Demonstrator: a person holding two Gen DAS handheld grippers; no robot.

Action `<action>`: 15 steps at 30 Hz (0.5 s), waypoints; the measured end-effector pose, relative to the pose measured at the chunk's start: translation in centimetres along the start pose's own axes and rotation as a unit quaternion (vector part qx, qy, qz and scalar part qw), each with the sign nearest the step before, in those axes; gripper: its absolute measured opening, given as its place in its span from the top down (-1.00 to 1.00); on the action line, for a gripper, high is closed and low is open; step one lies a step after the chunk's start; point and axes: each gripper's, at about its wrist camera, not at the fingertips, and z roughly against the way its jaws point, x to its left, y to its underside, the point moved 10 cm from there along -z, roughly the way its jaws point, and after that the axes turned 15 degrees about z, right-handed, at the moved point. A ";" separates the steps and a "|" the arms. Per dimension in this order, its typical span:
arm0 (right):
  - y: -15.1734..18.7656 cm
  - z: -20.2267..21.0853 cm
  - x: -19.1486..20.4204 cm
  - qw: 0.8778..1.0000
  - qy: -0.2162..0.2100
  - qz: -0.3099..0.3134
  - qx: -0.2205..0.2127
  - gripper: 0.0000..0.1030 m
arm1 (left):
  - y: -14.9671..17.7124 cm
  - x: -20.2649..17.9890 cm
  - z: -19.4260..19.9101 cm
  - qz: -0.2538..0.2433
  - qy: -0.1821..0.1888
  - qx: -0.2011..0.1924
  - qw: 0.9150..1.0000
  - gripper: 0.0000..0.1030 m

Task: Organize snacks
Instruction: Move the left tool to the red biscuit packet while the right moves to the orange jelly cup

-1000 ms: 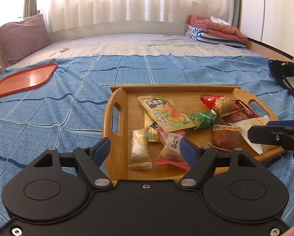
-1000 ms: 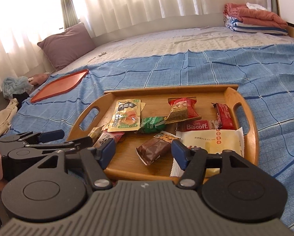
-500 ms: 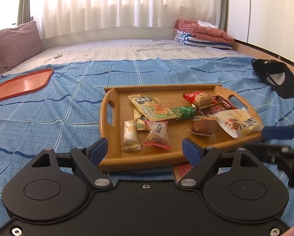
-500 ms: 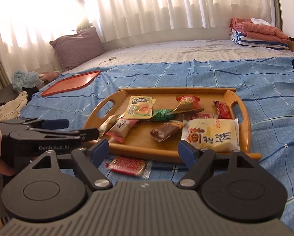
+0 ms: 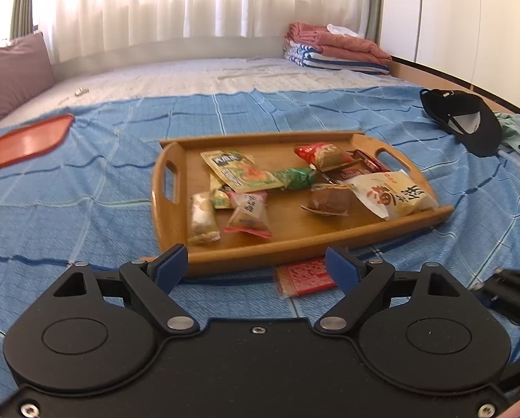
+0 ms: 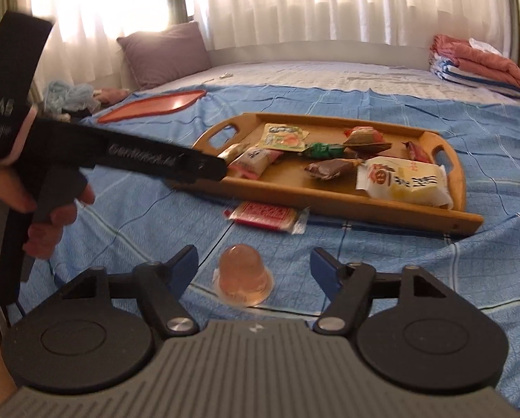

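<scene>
A wooden tray point(image 5: 172, 188) on the blue blanket holds several wrapped snacks, among them a large white and yellow packet point(image 5: 394, 193). A red packet point(image 5: 305, 275) lies on the blanket just in front of the tray's near rim point(image 6: 329, 205). My left gripper point(image 5: 256, 265) hovers short of the tray with its jaws opening and nothing between them; the red packet shows by its right finger. A pink jelly cup point(image 6: 242, 278) stands on the blanket between the jaws of my right gripper point(image 6: 253, 261), which are closing, pads clear of it.
An orange tray point(image 5: 23, 142) lies far left on the blanket. A black cap point(image 5: 465, 122) sits at the right, folded blankets point(image 5: 333, 48) at the back, and a pillow point(image 5: 9, 69) at the left. A person's hand point(image 6: 51, 216) holds the left tool.
Both grippers have drawn back from the tray. The red packet and then the jelly cup came into view in front of it. The right view has swung so the left tool crosses its left side.
</scene>
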 end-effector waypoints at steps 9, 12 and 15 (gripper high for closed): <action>0.8 -0.9 2.3 0.999 0.016 0.048 0.002 -0.38 | 2.0 -1.9 -2.4 0.005 0.023 0.087 0.996 -0.68; 1.1 -1.0 2.5 0.998 0.024 0.053 0.000 -0.38 | 2.2 -2.6 -3.8 0.019 0.023 0.116 0.993 -0.68; 1.3 -1.1 2.5 0.998 0.032 0.052 -0.003 -0.38 | 2.4 -3.5 -5.2 0.036 0.025 0.140 0.989 -0.68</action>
